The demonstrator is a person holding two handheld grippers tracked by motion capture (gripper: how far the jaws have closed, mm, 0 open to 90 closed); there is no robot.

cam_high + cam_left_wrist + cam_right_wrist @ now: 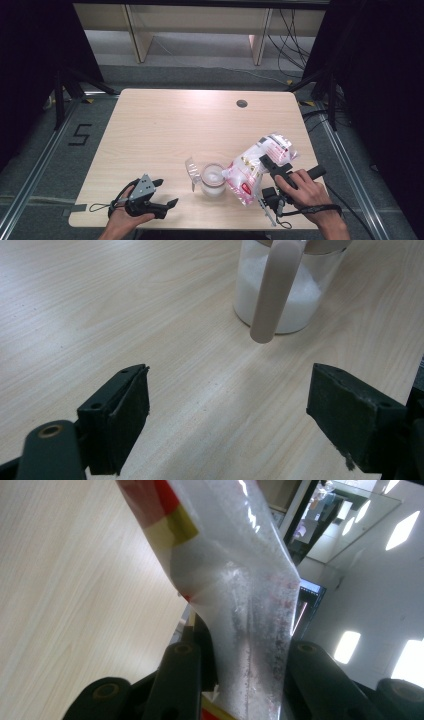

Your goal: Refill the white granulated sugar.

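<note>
A clear glass jar [212, 179] with white grains in its bottom stands near the table's front middle, its clear lid [191, 172] flipped open to the left. A plastic bag [256, 165] of white grains with red and yellow print leans down toward the jar's mouth. My right gripper [266, 162] is shut on the bag's upper part. In the right gripper view the bag [235, 580] is pinched between the jaws of that gripper [244, 680]. My left gripper [167, 193] rests open and empty at the front left. In its own view the left gripper [227, 410] faces the jar [285, 305], a hand's width off.
The light wooden table [175, 120] has a dark cable hole [242, 103] at the back right. A beige strip [272, 290] hangs down the front of the jar. Black stands and cables flank the table on the floor.
</note>
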